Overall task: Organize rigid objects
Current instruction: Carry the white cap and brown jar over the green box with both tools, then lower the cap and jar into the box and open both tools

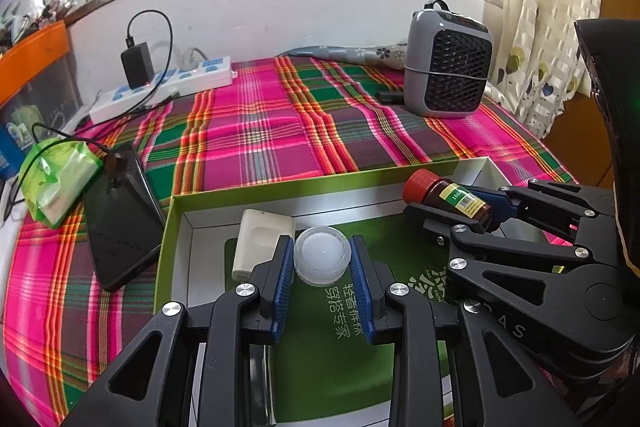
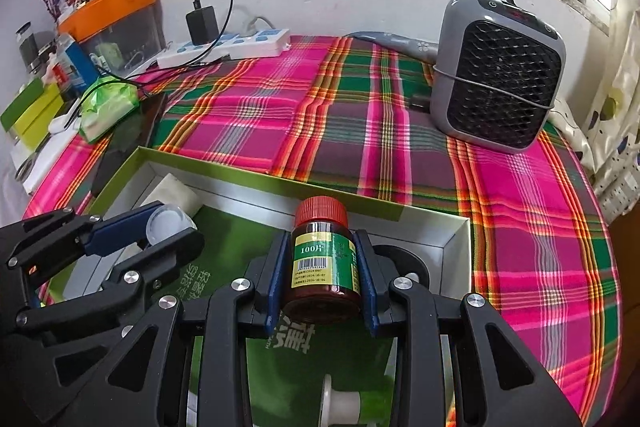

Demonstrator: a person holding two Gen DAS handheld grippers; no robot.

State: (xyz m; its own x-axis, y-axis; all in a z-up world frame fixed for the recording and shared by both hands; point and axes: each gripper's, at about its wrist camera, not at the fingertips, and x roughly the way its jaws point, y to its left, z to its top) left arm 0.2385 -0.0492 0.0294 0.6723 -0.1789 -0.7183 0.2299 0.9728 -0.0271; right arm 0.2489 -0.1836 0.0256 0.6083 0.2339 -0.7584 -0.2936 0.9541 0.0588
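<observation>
My left gripper [image 1: 321, 247] is shut on a small translucent white round jar [image 1: 322, 261], held over the open green-rimmed box [image 1: 280, 189]. Beside the jar, a cream rectangular case [image 1: 260, 241] lies in the box's far left corner. My right gripper [image 2: 322, 241] is shut on a brown pill bottle [image 2: 324, 263] with a red cap, lying along the fingers, cap forward, above the box's far wall [image 2: 400, 227]. The left wrist view shows the right gripper [image 1: 444, 205] and bottle [image 1: 450, 197] at right. The right wrist view shows the left gripper [image 2: 176, 225] and jar [image 2: 168, 223] at left.
A black phone [image 1: 120, 219] and a green tissue pack [image 1: 56, 183] lie left of the box on the plaid cloth [image 1: 280, 131]. A white power strip [image 1: 160, 87] with a charger sits at the back left, a grey heater [image 2: 496, 75] at the back right. A white spool-like object [image 2: 340, 403] lies in the box.
</observation>
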